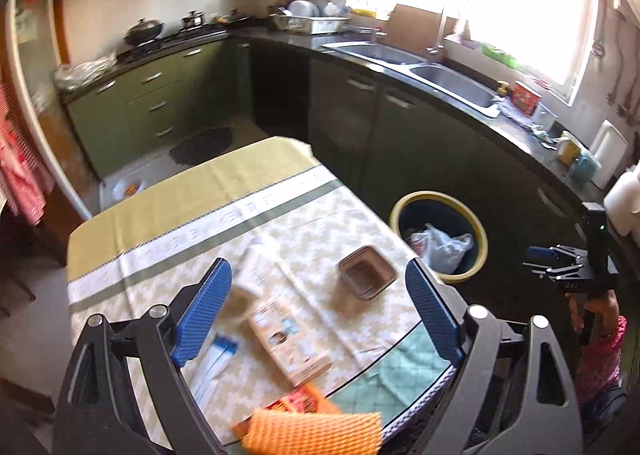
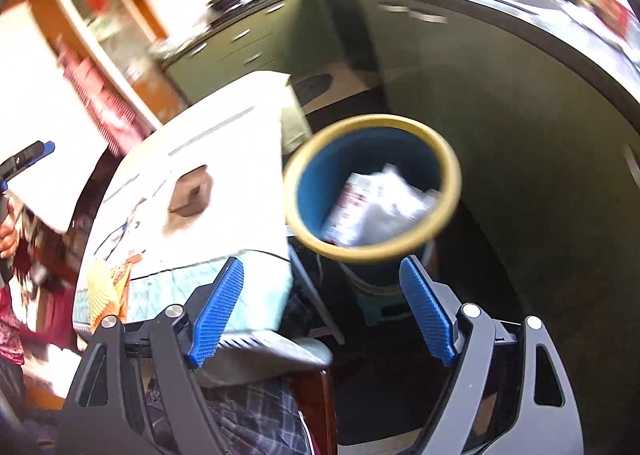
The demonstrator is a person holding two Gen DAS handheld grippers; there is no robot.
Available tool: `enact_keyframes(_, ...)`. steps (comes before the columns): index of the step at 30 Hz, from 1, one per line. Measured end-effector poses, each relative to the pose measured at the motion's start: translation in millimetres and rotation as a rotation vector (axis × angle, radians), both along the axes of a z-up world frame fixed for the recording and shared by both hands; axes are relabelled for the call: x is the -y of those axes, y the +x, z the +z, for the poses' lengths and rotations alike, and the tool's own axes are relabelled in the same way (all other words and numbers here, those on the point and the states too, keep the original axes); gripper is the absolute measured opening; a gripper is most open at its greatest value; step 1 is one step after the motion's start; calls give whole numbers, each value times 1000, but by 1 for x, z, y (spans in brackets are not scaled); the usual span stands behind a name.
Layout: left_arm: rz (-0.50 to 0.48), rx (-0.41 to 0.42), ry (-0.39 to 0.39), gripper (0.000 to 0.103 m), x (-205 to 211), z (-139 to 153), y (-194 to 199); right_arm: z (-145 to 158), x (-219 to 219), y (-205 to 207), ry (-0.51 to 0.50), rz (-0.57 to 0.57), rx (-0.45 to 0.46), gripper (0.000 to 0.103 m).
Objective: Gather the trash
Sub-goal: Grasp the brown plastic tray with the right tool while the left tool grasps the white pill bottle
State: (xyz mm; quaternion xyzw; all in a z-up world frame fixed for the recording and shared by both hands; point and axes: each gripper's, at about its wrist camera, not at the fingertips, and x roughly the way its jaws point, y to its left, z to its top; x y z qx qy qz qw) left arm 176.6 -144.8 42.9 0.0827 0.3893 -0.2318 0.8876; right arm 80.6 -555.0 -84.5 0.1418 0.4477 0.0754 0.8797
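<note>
Left wrist view alone shows cartons (image 1: 280, 331) on the table (image 1: 168, 223). The left gripper (image 1: 316, 315) hangs above them, jaws apart, gripping nothing. The right gripper (image 2: 320, 315), jaws apart and empty, points toward the bin (image 2: 372, 183), which holds trash.

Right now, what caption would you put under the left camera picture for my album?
Open left gripper above the table of cartons, beside a yellow-rimmed bin.
</note>
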Motion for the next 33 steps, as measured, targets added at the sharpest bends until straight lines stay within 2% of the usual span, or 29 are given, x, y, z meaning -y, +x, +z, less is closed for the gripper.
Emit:
enact_keyframes(3, 72, -41, -5, 84, -48, -10, -4, 9, -50, 47, -23, 108, -28, 72)
enact_keyframes(7, 153, -68, -4, 89, -97, -24, -11, 8, -109, 101, -14, 215, -125, 73)
enact_keyframes(12, 199, -99, -4, 89, -134, -41, -15, -11, -172, 148, -138, 267, -272, 83)
enact_keyframes(18, 189, -113, 0, 89, -142, -54, -16, -38, -204, 178, -232, 278, -397, 88)
enact_keyframes(23, 179, -129, 2, 89, -144, -63, -17, -54, -216, 197, -319, 252, -442, 88)
enact_keyframes(28, 180, -135, 12, 89, -147, -68, -18, -62, -219, 205, -346, 244, -461, 87)
enact_keyframes(33, 179, -151, 22, 89, -147, -73, -14, -70, -221, 208, -335, 247, -487, 76)
